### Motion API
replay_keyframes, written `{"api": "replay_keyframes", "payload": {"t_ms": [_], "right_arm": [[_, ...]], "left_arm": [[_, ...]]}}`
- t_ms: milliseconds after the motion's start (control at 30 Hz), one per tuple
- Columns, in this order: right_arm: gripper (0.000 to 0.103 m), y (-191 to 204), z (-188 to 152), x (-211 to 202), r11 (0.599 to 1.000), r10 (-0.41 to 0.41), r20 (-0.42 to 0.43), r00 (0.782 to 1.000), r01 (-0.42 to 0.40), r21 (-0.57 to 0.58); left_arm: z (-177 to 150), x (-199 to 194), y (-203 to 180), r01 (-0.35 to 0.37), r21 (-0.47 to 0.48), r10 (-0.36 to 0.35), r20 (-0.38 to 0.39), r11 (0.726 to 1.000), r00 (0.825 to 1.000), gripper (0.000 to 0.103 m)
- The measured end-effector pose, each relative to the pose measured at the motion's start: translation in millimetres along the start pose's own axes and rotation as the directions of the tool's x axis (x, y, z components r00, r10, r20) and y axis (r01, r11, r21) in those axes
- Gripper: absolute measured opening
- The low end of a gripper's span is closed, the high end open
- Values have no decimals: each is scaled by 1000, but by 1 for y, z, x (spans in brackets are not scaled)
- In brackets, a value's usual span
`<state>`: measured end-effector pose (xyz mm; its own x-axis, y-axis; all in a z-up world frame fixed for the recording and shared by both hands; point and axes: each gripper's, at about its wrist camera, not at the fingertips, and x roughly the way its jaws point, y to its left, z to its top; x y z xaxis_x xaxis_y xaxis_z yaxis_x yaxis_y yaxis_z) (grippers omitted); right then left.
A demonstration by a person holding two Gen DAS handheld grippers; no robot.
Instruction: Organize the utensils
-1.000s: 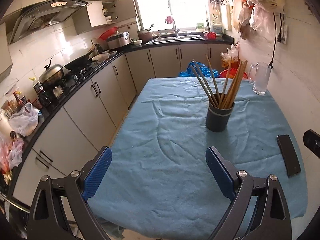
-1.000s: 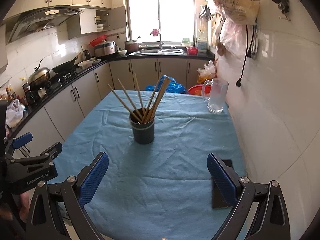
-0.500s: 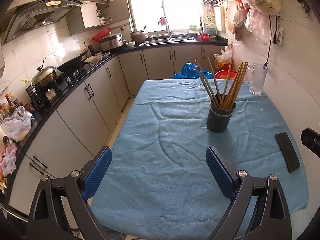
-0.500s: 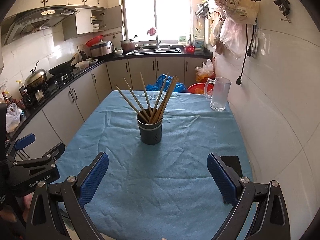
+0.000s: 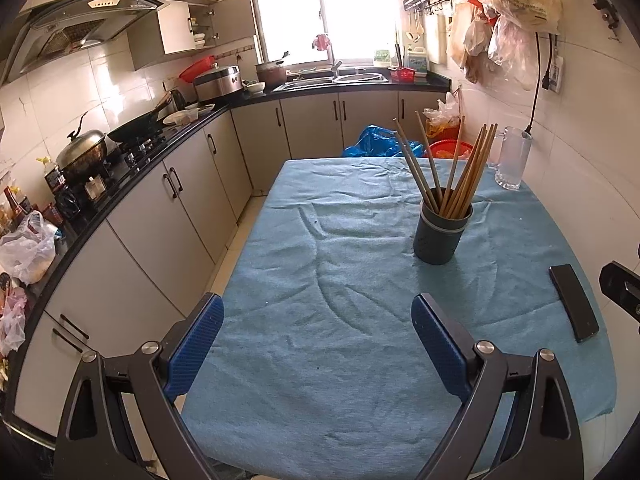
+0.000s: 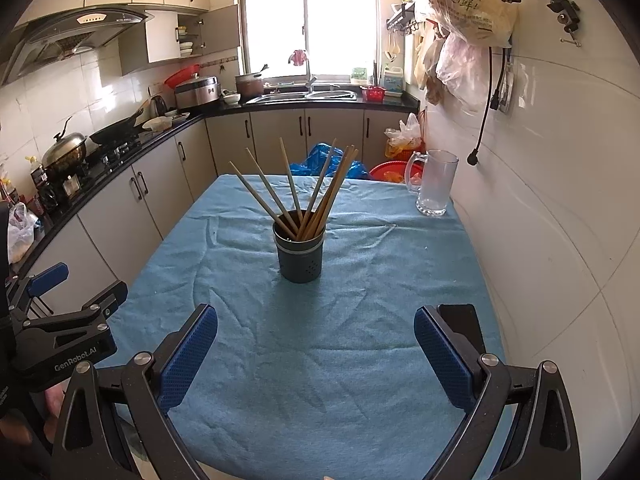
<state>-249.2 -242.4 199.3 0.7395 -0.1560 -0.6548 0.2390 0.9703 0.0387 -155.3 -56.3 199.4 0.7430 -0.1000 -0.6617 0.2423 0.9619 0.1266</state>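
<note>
The chopsticks (image 6: 298, 192) fan upward from the holder (image 6: 299, 254) dead ahead of the wide, empty right claw (image 6: 316, 354); the left claw (image 5: 318, 346), also wide, sits farther left.

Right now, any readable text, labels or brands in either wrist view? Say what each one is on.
"GenRobot.AI": white lettering on the black body of the left gripper, seen from the right wrist camera.
Green Chinese characters with a logo on the hanging plastic bag: printed large, but I can't transcribe them reliably.
Labels on the bottles by the window: too small to read.
Nothing else is legible.
</note>
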Motion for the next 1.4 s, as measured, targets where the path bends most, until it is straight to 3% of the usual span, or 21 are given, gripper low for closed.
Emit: {"api": "replay_keyframes", "payload": {"t_ms": [700,1400], "right_arm": [[101,24,9,15,999,-7,-15,1000,7,-31],[101,25,8,28,999,-42,-61,997,41,-13]], "left_arm": [[6,19,24,12,-15,-12,-6,1000,1000,94],[7,40,21,60,9,-59,-43,998,997,94]]}}
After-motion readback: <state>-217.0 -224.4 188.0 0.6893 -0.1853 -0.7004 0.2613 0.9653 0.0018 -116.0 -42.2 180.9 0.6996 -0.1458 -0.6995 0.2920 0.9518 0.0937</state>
